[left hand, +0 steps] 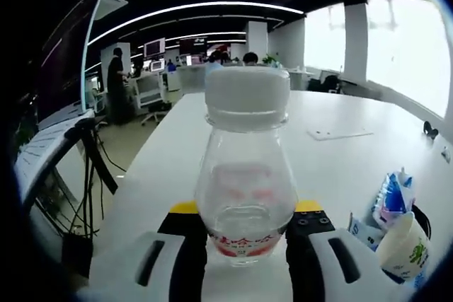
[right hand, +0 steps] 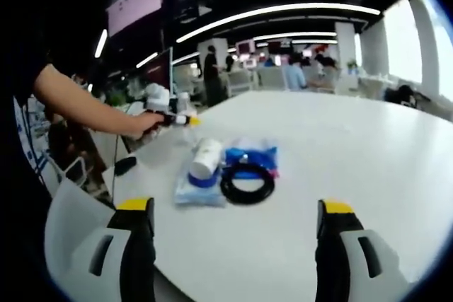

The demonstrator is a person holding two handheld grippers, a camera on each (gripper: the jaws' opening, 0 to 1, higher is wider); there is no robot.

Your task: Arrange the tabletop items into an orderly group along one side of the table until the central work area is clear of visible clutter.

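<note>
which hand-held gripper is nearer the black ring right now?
Left. The left hand-held gripper, shut on a bottle, sits beside the pile holding the black ring. The right hand-held gripper is open, back from the ring with bare table between.

Bkgd: open office w/ curved ceiling light strips (left hand: 191,9), bright windows (left hand: 407,40), big dark monitor (left hand: 67,54) on a stand w/ hanging cables, desks & chairs, person in dark clothes (left hand: 115,83) standing, several ppl seated further back.
</note>
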